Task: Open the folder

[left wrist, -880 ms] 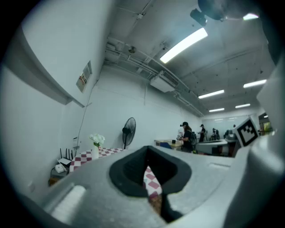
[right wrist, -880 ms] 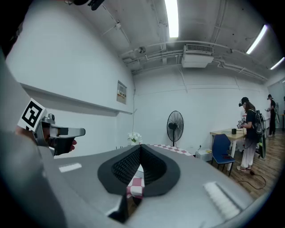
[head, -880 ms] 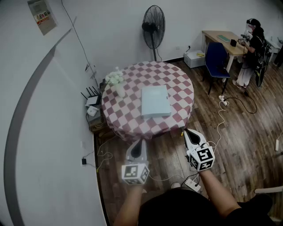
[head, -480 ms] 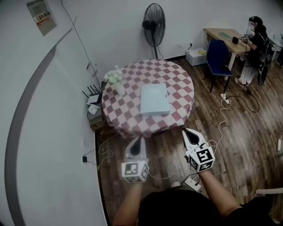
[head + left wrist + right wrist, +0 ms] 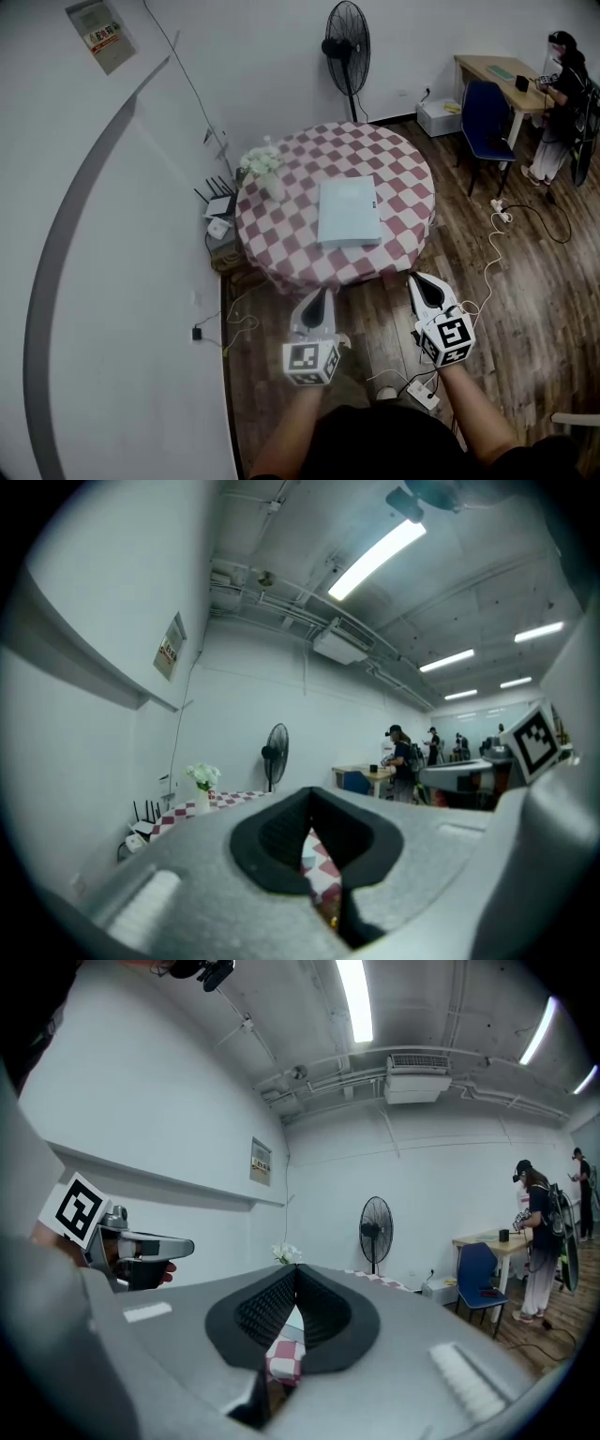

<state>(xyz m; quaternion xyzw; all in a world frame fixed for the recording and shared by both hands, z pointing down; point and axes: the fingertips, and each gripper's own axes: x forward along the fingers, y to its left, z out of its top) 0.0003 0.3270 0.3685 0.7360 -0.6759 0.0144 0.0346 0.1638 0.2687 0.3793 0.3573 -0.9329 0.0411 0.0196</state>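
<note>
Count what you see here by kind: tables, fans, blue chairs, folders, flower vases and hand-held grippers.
Tables: 2 (round checked table, wooden desk)
Standing fan: 1
Blue chair: 1
Folder: 1
Flower vase: 1
Grippers: 2 (left gripper, right gripper)
Total: 8

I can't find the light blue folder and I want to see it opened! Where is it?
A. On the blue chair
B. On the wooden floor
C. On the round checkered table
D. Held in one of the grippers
C: the head view shows the light blue folder lying flat and closed on the round checkered table, well ahead of both grippers, which hold nothing.
</note>
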